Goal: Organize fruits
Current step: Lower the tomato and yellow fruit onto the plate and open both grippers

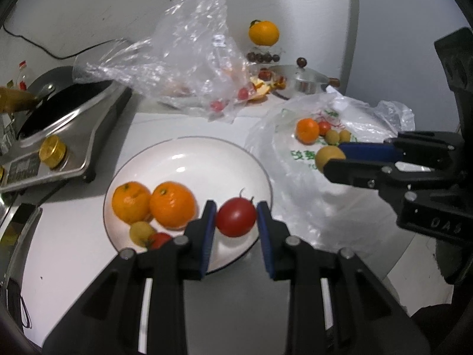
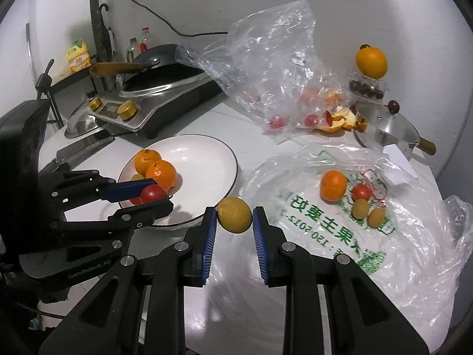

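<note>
My left gripper (image 1: 236,217) is shut on a red tomato (image 1: 236,217) over the near rim of the white plate (image 1: 207,159). Two oranges (image 1: 153,202), a small yellow-green fruit (image 1: 141,233) and another tomato (image 1: 159,239) lie in the plate. My right gripper (image 2: 234,215) is shut on a yellow-green fruit (image 2: 234,215), held just right of the plate (image 2: 204,153) above the table. On the printed plastic bag (image 2: 325,230) rest an orange (image 2: 333,185), a tomato (image 2: 361,192) and two yellow-green fruits (image 2: 368,211).
An induction cooker with a black pan (image 2: 156,88) stands back left. A crumpled clear bag (image 2: 272,68) with tomatoes and orange peel lies behind the plate. A steel lidded pot (image 2: 387,130) and an orange on a box of dark fruit (image 2: 371,62) sit back right.
</note>
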Tool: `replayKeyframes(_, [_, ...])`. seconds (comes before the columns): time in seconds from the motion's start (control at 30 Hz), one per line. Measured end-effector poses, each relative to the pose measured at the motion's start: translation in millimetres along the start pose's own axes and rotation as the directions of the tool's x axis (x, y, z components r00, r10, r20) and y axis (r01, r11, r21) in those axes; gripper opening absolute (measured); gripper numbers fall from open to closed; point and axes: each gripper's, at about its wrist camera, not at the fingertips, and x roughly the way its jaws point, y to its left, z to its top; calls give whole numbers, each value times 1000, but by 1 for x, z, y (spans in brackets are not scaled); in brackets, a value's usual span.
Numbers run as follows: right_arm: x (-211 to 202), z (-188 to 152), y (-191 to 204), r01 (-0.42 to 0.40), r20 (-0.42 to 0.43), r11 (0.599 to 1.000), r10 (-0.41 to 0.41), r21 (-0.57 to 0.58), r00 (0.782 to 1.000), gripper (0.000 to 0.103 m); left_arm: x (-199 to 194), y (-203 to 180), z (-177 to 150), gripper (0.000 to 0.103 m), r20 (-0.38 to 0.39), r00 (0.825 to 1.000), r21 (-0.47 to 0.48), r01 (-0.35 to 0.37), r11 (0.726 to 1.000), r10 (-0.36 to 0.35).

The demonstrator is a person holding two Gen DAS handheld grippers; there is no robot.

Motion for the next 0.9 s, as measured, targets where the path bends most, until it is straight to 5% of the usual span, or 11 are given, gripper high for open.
replayKeyframes(0.47, [24,5,23,-24,-41,999,23,-34,999,27,12,19,-16,29,-25,998,6,-57,998,57])
replayKeyframes(0.9, [47,13,42,-36,-77,998,32,-59,997,27,13,29,-19,31,-29,1000,-11,4,1000,-5])
